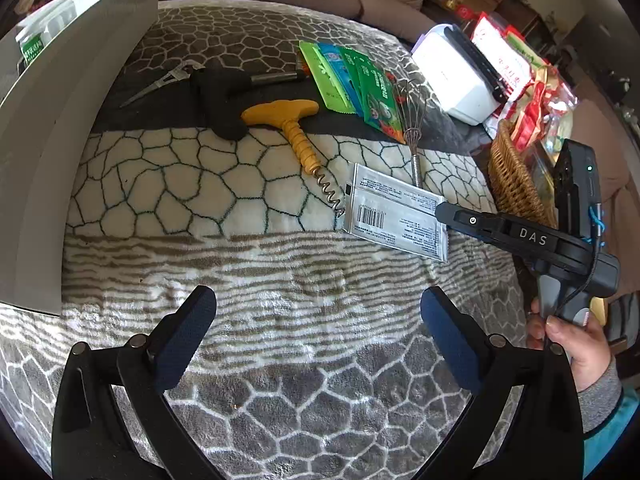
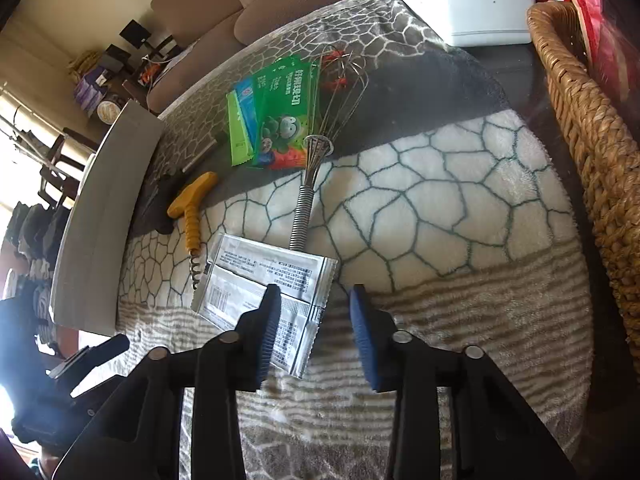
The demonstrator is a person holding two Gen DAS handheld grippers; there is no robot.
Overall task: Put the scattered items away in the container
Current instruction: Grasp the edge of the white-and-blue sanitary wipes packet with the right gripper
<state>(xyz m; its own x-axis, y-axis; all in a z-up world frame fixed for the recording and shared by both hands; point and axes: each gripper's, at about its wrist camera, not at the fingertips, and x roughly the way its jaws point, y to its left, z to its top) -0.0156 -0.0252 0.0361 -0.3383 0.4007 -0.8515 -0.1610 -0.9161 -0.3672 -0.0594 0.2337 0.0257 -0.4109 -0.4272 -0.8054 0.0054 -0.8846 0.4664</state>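
- The left gripper (image 1: 318,332) points steeply down over the patterned blanket (image 1: 280,400), its two blue-padded fingers spread wide with only bare blanket between them.
- The right gripper (image 2: 316,332) also tilts steeply down, above the near part of the blanket; its fingers stand a narrow gap apart.
- A silver packet (image 2: 276,280) lies flat under the right gripper: the left pad (image 2: 268,332) overlaps it and the packet's right end lies in the gap, but the pads do not press it.
- In the left wrist view a hand (image 1: 576,344) in a grey sleeve grips the right gripper's handle at the blanket's right edge, with the tool's tip over the packet's right end.
- A yellow corkscrew (image 1: 294,128) lies just left of the packet, its spiral touching the packet's corner.
- A wire whisk (image 2: 320,136) lies beyond the packet, its handle end meeting the packet's far edge.
- Green sachets (image 1: 352,84) fan out toward the far edge, beside the whisk's wires.
- A black tool (image 1: 218,98) and pliers (image 1: 160,82) lie toward the far left.
- A grey box wall (image 1: 80,120) stands along the left edge.
- A wicker basket (image 2: 592,140) sits at the right edge.
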